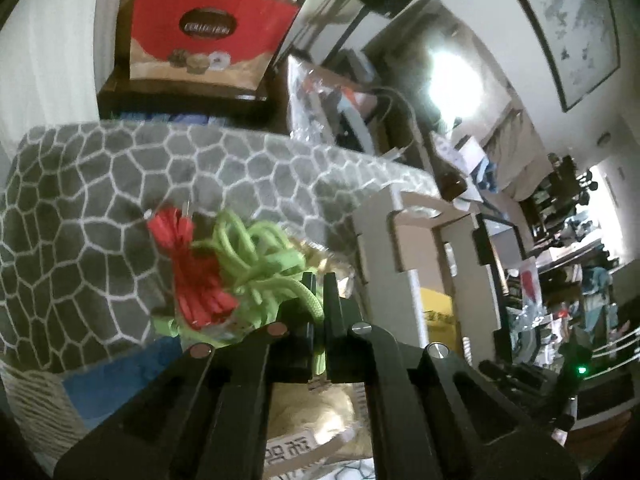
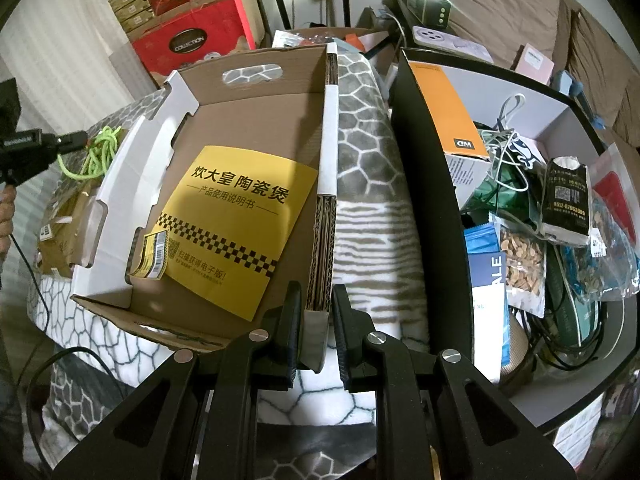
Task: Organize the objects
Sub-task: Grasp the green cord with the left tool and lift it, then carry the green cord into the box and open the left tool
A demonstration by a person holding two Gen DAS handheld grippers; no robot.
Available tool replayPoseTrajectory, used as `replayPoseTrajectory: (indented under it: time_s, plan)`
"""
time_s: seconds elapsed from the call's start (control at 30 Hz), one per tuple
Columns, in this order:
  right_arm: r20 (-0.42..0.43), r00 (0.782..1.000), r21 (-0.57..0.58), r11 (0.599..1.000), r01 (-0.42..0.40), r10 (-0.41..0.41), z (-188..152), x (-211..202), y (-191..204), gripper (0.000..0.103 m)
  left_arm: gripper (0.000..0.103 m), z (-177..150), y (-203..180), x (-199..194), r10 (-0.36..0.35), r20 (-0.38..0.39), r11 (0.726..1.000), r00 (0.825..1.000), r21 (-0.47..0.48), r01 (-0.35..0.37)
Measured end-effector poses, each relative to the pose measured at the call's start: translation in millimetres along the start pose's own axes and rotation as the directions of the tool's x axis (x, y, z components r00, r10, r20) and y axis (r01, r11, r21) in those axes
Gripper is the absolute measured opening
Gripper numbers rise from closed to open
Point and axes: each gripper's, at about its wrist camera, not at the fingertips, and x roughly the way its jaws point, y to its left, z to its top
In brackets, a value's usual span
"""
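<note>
My left gripper (image 1: 319,284) is shut on a bundle of lime-green cord (image 1: 260,252), held above the grey patterned blanket (image 1: 100,200). A red bundle (image 1: 192,264) in clear wrap hangs with the cord. In the right wrist view the left gripper (image 2: 82,140) holds the green cord (image 2: 96,152) just left of the open cardboard box (image 2: 248,112). My right gripper (image 2: 317,300) is shut on the box's right wall (image 2: 322,240). A yellow leaflet (image 2: 236,220) lies on the box floor.
A black bin (image 2: 424,200) full of packets, cables and boxes stands to the right. A red gift bag (image 1: 208,32) stands behind the blanket. A brown carton (image 2: 64,236) lies left of the box. The box's notched white wall (image 1: 396,240) is right of the cord.
</note>
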Motion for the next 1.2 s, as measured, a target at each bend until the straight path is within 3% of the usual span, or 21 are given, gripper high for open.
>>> replayPoseTrajectory:
  time_s: [0.3,0.53,0.87,1.2]
  plan:
    - [0.0,1.0,0.0,1.0,0.0,0.0,0,0,1,0.016,0.003,14,-49,-51,-0.074,0.093,0.993,0.993,0.104,0.064]
    - [0.001,1.0,0.002,1.0,-0.004,0.003,1,1,2,0.016,0.003,24,-104,-76,-0.124,0.117,0.975,0.985,0.199,0.099]
    - [-0.001,1.0,0.013,1.0,-0.016,0.016,-1,1,-3,0.017,0.003,24,-190,-57,-0.174,0.06,0.939,0.983,0.311,0.147]
    - [-0.001,1.0,0.017,1.0,-0.017,0.017,-2,0,-4,0.017,0.003,18,-231,4,-0.181,-0.035,0.919,0.983,0.349,0.182]
